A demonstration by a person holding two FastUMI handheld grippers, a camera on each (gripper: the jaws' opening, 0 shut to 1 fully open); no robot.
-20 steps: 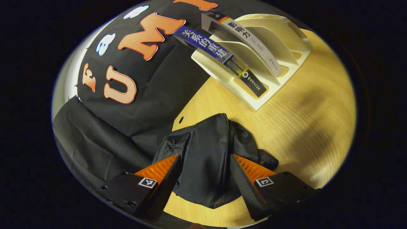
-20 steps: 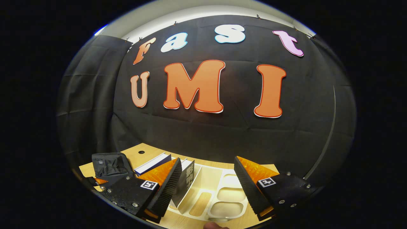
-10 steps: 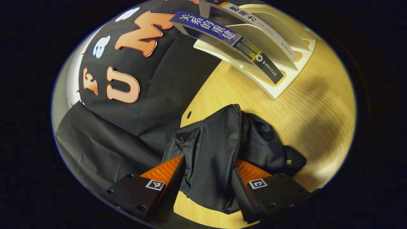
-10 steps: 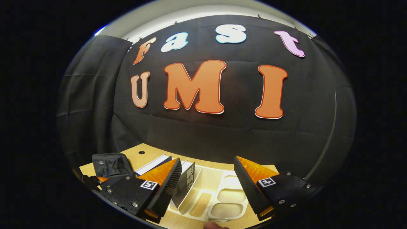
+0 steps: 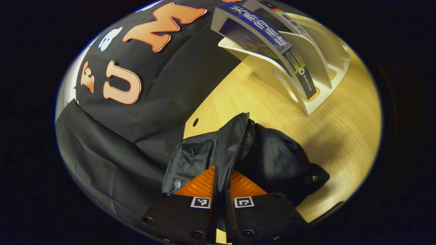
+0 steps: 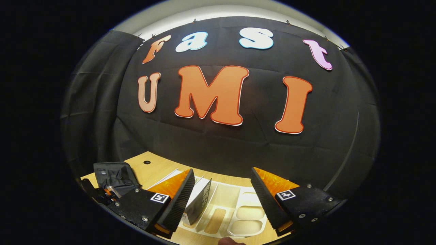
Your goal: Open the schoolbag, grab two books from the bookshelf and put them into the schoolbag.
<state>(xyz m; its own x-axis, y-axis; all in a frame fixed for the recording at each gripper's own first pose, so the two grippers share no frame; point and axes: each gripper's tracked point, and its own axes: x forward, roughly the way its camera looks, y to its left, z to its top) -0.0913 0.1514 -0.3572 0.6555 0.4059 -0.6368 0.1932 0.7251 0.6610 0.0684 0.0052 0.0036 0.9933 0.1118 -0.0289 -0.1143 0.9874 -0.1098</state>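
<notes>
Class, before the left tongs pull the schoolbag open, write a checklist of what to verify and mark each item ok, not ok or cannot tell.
1. Left tongs closed on the bag edge by the zipper: ok, both fingers press the fabric.
2. Bag open wide enough for a book: not ok, just a narrow gap along the zipper.
3. Zipper fully undone: cannot tell, its lower end is hidden by the tongs.
4. Books ready in the shelf: ok, the blue book and a second book stand in slots.
5. Right tongs free to grab: ok, open and empty above the shelf.
6. Table beside the bag clear: ok.
</notes>
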